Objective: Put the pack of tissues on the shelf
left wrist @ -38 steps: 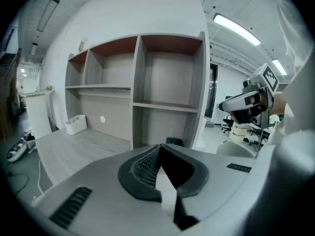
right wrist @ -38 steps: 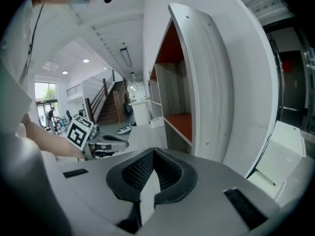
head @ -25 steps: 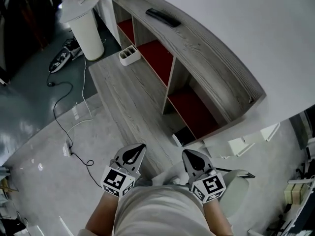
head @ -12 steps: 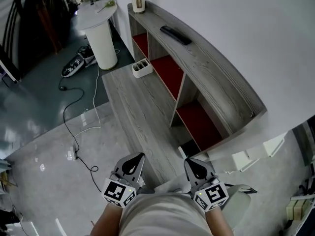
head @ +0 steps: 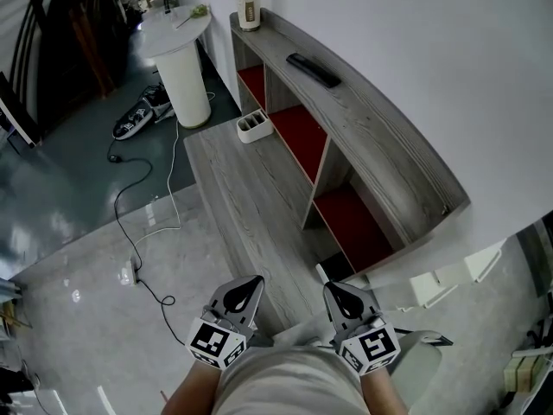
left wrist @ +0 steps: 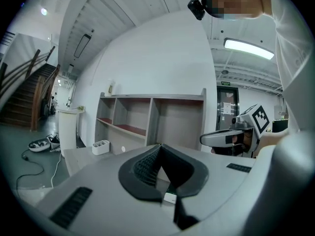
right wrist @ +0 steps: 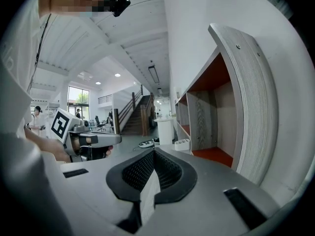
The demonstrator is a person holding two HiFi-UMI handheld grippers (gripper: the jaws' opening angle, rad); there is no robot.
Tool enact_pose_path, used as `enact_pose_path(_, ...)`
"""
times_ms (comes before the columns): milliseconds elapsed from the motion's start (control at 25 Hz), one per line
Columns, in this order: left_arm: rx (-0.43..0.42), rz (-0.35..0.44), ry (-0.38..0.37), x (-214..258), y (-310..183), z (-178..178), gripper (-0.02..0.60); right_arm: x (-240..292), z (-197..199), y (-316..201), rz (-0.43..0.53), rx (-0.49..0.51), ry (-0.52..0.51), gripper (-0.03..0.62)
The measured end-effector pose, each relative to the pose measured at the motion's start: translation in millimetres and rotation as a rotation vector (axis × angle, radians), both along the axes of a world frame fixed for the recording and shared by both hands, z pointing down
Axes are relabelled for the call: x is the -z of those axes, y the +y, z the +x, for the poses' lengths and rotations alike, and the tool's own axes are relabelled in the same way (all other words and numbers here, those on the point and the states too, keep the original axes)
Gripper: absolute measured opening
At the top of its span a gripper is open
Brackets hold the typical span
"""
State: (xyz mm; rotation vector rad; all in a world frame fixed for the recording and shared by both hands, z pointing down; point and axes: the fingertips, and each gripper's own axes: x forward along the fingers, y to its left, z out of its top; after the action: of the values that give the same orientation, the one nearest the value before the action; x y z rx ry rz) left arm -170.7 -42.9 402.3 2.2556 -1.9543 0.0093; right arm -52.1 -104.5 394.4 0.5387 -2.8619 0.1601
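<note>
I see no pack of tissues in any view. The grey wooden shelf unit (head: 371,128) with red-lined compartments (head: 356,226) runs along the white wall, with a low grey bench (head: 251,197) in front of it. My left gripper (head: 252,282) and right gripper (head: 330,289) are held close to my body at the near end of the bench, side by side. Both are shut with nothing between the jaws. The left gripper (left wrist: 160,147) looks toward the shelf compartments (left wrist: 147,117). The right gripper (right wrist: 154,152) is beside the shelf's end panel (right wrist: 256,107).
A black remote (head: 313,69) and a bottle (head: 248,9) lie on the shelf top. A white organiser box (head: 254,126) sits on the bench's far end. A white pedestal table (head: 184,59), a power strip (head: 134,124) and cables (head: 138,206) are on the floor to the left.
The head view has shifted, so the shelf and pedestal table sit further right and lower. Both grippers stay shut near my body, the left one a little further right.
</note>
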Motion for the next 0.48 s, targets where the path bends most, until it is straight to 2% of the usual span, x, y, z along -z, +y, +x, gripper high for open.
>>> enact_pose_path(320, 0.001, 0.012, -0.008, 4.6, -3.1, -4.7, 0.013, -5.7, 1.0, -2.1, -0.011, -0.016, 0.014, 0.028)
enact_pose_path(480, -0.012, -0.013, -0.024, -1.9, -5.0, -4.6, 0.014, -6.9, 1.3, -3.7, -0.013, -0.019, 0.015, 0.027)
